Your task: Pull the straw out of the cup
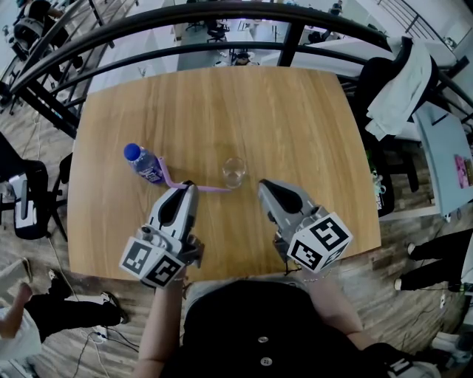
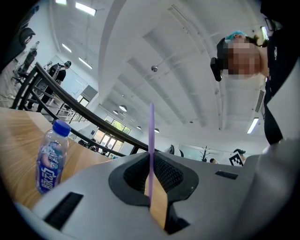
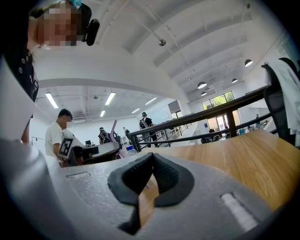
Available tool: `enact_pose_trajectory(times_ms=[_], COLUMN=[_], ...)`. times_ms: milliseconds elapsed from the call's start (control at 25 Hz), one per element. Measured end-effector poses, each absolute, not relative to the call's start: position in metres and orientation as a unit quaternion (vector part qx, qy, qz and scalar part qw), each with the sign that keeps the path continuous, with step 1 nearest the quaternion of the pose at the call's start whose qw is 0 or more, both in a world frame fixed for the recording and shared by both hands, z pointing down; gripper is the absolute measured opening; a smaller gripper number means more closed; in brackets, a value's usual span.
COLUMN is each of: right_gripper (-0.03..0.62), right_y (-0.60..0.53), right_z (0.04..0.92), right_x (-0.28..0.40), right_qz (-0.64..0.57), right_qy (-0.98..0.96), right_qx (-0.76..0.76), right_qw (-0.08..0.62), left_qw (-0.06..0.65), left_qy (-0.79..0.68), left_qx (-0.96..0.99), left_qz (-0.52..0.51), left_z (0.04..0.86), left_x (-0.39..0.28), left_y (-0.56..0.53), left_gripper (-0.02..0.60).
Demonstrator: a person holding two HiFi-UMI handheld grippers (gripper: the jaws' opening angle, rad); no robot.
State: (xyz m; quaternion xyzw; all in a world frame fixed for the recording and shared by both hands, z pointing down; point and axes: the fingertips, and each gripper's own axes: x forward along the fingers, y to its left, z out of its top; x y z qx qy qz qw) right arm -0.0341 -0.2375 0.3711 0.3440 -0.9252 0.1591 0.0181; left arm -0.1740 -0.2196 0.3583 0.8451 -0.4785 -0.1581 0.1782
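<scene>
1. Nearest, at 6 o'clock in the head view, the person's two forearms reach over the near edge of the wooden worktop (image 1: 222, 103). Each bears a grey claw with a marker cube at its back.
2. The left claw (image 1: 188, 186) lies at 7 o'clock from the cup and points toward 12. In the left gripper view its jaws are closed on the purple straw (image 2: 151, 131), which is pinched between the dark pads at the tips and rises straight up from them.
3. The right claw (image 1: 264, 184) lies at 5 o'clock from the cup, just beside it and apart from it. In the right gripper view its jaws meet at the tips with nothing between them. Only a sliver of worktop shows through the gap below.
4. In the head view the straw slants from the left claw's tips toward 11 o'clock, ending close by the bottle. A thin purple line also runs from those tips toward 3 o'clock, as far as the foot of the cup. I cannot tell whether that end sits inside the cup.
5. The clear cup (image 1: 234, 172) stands upright between the two claw tips and slightly beyond them.
6. The bottle (image 1: 145, 164), with a blue cap and blue label, stands at 9 o'clock from the cup.
7. Farthest, a dark curved railing (image 1: 222, 15) crosses at 12 o'clock. A chair draped with a pale garment (image 1: 399, 88) stands at 2 o'clock.
</scene>
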Motion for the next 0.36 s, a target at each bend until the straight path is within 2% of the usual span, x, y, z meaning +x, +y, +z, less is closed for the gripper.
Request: enact_pose_trajectory(times_ms=[360], right_gripper=[-0.002], right_y=[-0.2373], right_z=[0.3729], right_x=[-0.0363], right_qz=[0.157], right_qy=[-0.926], right_qx=[0.344], right_qw=[0.018], left_qw=[0.182], left_qy=[-0.478], left_qx=[0.845], left_qz=[-0.157], left_z=[0.362], left_x=[-0.176], left_y=[-0.2196], left_gripper=[0.04])
